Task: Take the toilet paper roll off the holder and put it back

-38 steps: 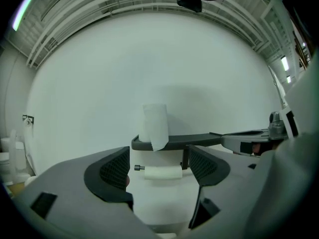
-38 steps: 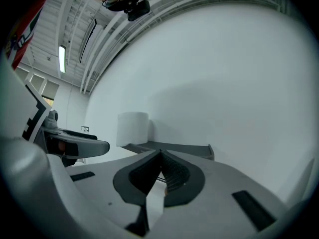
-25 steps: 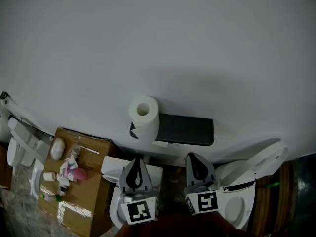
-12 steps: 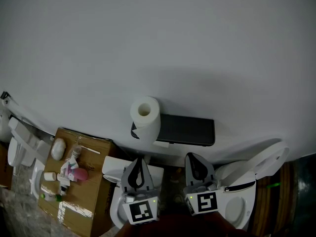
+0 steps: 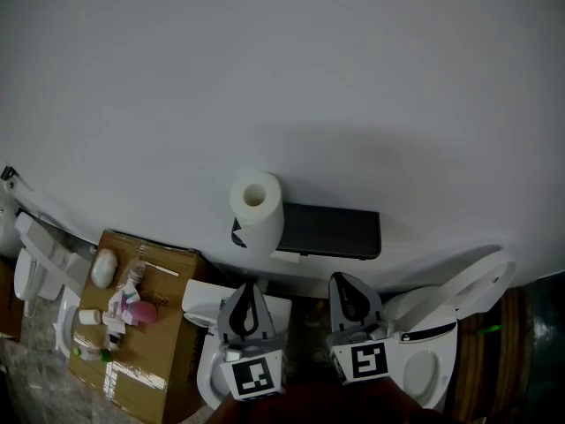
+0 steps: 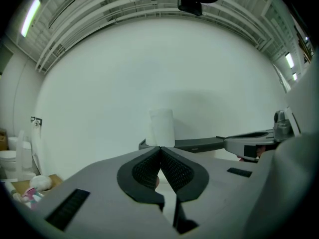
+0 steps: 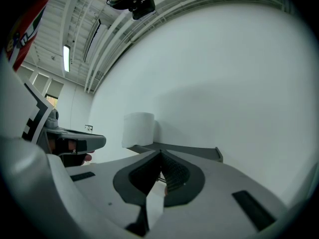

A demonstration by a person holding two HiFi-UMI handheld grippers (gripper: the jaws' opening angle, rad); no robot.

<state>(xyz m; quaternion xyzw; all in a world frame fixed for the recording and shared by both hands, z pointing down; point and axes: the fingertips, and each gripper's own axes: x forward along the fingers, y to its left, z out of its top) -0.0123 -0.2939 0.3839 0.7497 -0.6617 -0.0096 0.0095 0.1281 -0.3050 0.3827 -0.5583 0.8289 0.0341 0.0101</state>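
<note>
On the flat dark holder [image 5: 331,231], a white cylindrical toilet paper roll [image 5: 257,208] stands.

Toilet paper roll [image 5: 257,208] upright on its holder [image 5: 334,231]
The white roll stands on end with its hollow core facing up, just below the centre of the head view. It sits at the left end of the holder, a flat dark shelf fixed to the pale wall [image 5: 282,78].
</note>
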